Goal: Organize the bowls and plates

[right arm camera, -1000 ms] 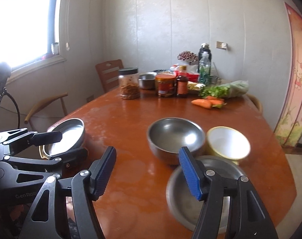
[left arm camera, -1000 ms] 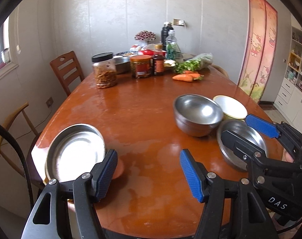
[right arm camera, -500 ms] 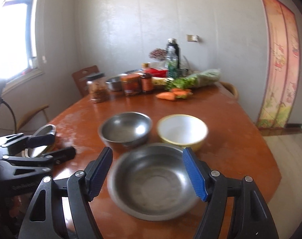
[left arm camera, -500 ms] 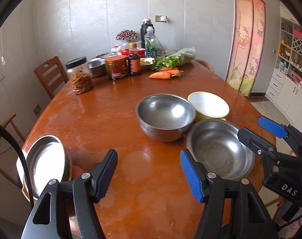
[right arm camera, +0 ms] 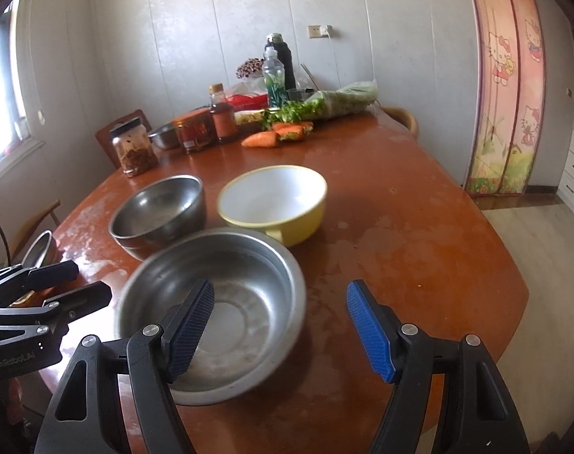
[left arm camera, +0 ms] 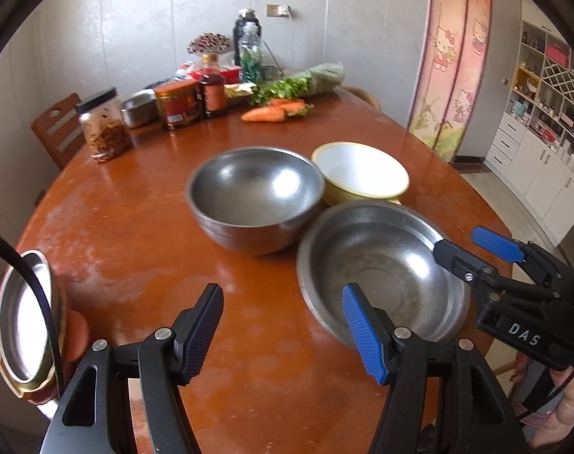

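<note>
Here we see a brown counter (right arm camera: 419,227) from two claw cameras. In the right view, the right claw (right arm camera: 279,327) hangs about half open and grips nothing; one blue pad sits over the wide steel bowl (right arm camera: 226,276) at 6 o'clock, the other over bare counter beside it. The pads do not touch the bowl. A deep steel bowl (right arm camera: 158,208) stands at 10 o'clock from the wide one and a yellow bowl (right arm camera: 275,200) at 12 o'clock; all three sit close together, and we cannot tell whether they touch. In the left view, the left claw (left arm camera: 283,331) is also about half open and empty, above bare counter just left of the wide bowl's rim. A steel plate (left arm camera: 26,317) lies on a stack at the counter's edge, at 9 o'clock. Jars (right arm camera: 135,147), bottles (right arm camera: 275,72), carrots (right arm camera: 260,139) and greens (right arm camera: 325,104) crowd the far end at 12 o'clock.
</note>
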